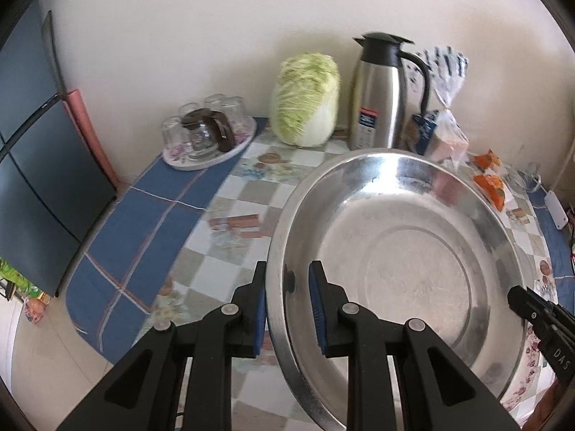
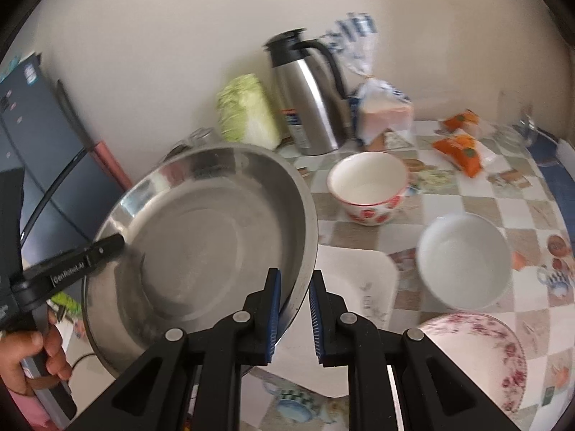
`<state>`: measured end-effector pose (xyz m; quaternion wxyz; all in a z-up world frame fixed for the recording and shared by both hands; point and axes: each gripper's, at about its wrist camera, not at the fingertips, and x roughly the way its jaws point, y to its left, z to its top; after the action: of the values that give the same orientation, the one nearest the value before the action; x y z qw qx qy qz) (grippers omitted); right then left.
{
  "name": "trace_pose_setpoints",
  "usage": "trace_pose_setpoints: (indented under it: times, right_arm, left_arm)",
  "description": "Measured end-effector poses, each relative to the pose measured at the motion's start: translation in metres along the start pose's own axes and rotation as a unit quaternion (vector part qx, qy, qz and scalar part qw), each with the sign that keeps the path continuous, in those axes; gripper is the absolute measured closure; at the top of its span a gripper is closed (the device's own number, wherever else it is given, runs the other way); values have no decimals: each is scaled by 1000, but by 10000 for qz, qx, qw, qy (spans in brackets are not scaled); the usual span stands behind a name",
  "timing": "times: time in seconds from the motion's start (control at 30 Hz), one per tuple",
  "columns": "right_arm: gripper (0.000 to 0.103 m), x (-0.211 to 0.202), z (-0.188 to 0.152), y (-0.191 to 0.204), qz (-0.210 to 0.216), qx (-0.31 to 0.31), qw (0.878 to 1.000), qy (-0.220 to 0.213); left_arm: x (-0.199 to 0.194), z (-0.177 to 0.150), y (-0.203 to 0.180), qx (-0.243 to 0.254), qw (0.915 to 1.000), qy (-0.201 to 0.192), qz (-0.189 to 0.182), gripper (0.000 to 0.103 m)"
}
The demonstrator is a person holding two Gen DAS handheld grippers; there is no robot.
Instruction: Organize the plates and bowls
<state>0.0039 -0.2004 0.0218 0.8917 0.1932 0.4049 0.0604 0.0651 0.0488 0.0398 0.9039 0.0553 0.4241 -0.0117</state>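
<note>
Between both pairs of fingers [image 1: 287, 309] [image 2: 294, 314], opposite rims of steel basin [image 1: 395, 251], clamped narrow.

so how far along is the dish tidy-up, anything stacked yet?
Done: nothing looks stacked yet. In hand: the steel basin is off the table, gripped at opposite rims by the left hand-held gripper and the right hand-held gripper. Left: the red-flowered bowl, plain white bowl, pink floral bowl and white square plate sit apart on the table.
</note>
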Motion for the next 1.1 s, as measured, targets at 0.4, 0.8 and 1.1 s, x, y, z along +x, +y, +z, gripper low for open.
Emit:
trace_pose_setpoints:
  times: [0.4, 0.8, 1.1]
  right_arm:
    - [86, 1, -7, -52, -406, 516, 9976, 215]
    - [86, 24, -17, -70, -754, 602, 9936, 594]
    - [86, 28, -18, -72, -897, 588, 9921, 646]
  left_arm:
    - [39, -14, -49, 96, 9988, 412, -258, 80]
    - [68, -27, -63, 161, 9963, 716, -444, 80]
    - [84, -40, -67, 252, 9933, 1020, -477, 80]
